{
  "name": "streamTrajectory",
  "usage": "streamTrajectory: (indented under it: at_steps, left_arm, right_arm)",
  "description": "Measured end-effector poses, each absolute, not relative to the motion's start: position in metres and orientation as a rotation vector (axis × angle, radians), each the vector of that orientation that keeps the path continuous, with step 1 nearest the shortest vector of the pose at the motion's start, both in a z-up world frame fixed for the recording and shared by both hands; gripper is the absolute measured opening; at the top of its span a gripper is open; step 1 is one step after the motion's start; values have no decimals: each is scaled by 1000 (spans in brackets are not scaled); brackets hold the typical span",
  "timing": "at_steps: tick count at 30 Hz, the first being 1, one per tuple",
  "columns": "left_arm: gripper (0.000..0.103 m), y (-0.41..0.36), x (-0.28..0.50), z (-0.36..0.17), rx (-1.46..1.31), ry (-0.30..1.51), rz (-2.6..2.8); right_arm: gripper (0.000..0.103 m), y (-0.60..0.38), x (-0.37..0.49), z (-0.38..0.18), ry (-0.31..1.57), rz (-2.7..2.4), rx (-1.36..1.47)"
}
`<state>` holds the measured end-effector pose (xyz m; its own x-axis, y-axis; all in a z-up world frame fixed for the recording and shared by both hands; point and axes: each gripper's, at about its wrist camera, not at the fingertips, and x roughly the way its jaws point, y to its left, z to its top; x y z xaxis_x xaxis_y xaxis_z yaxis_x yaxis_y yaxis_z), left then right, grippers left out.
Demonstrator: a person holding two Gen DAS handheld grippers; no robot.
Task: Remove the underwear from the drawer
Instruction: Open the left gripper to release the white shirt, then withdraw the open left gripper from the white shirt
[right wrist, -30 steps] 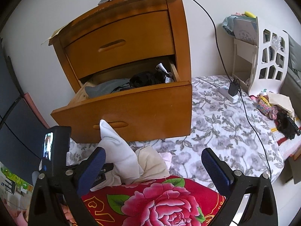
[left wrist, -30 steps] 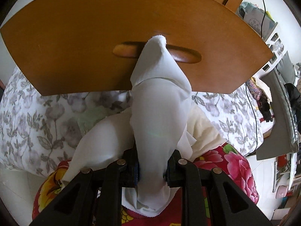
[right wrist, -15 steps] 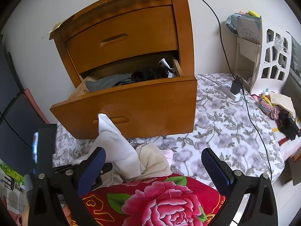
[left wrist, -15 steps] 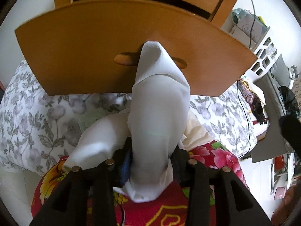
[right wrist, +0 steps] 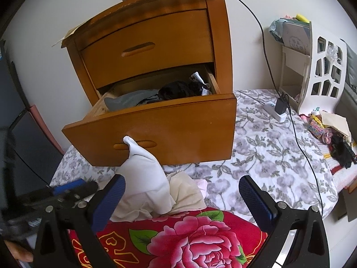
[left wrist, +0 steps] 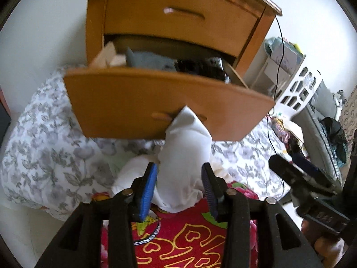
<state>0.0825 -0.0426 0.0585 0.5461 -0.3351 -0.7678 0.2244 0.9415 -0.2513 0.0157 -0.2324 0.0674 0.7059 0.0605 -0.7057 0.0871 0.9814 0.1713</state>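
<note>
The left gripper (left wrist: 179, 185) is opening, its blue pads drawing off the white underwear (left wrist: 186, 156) standing between them — a soft cone, long axis running away toward the drawer (left wrist: 138, 102). The right gripper (right wrist: 180, 201) is gaping empty just beside it. Beyond, grey and black garments (right wrist: 156, 95) are lying inside the drawer — nearer the left.

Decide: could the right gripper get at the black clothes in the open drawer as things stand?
Probably yes. The right gripper stands open and empty, the drawer is pulled out, and the black clothes lie uncovered on top.
</note>
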Motion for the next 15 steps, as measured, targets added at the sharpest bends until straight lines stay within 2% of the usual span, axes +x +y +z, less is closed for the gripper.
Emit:
streamTrajectory:
  at_steps: [1,2,10,15]
  left_arm:
    - [66,-42,81,62,-124,924,-321]
    - [73,-41,80,65,-120,913,-314]
    - [80,-35,80,62,-108,917,-251]
    - [90,-26,79,57,-108,904,-175]
  right_arm:
    - [103,-232,16,67,790,-14,197]
    - [103,-231,16,67,792,-11,195]
    - [103,-227,17,64,808,-14,179]
    - [103,-227,19,60,826,-26,170]
